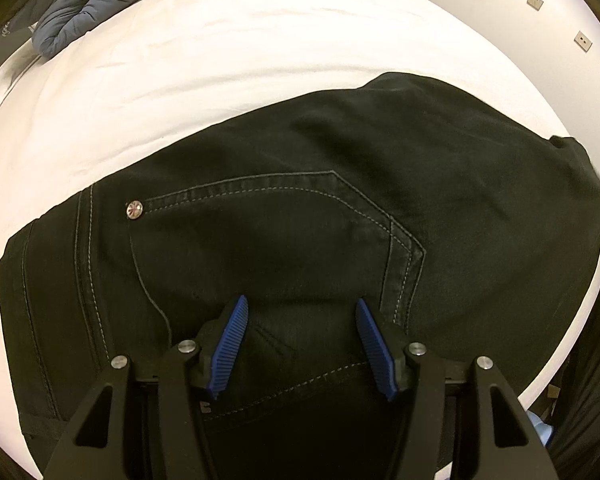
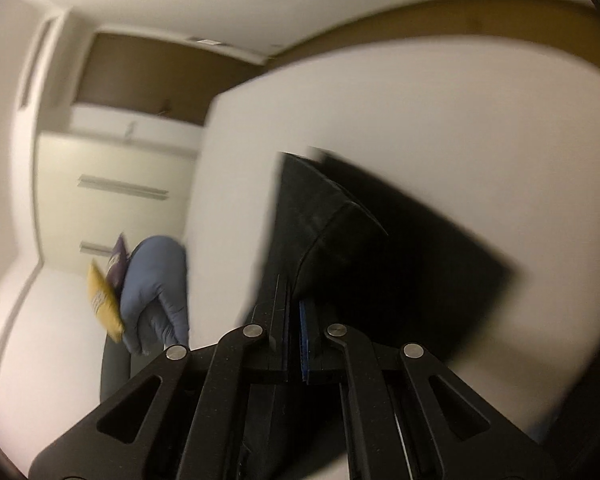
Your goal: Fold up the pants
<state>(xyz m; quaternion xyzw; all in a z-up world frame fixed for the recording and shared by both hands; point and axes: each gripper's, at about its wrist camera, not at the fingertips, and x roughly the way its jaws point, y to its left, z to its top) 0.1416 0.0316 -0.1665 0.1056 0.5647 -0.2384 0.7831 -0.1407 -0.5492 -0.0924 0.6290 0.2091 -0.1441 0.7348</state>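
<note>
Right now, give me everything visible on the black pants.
The black pants look like dark denim with pale contrast stitching, a back pocket and a metal rivet. They lie mostly flat on the white bed. The left gripper hovers open over the pocket area. The right gripper is shut on a lifted, doubled edge; that view is blurred.

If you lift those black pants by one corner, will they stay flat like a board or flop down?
Probably flop. The black pants already bend and drape where the right gripper pinches an edge. They look like thick stitched denim, so likely heavy for cloth. The left gripper sits open above them.
</note>
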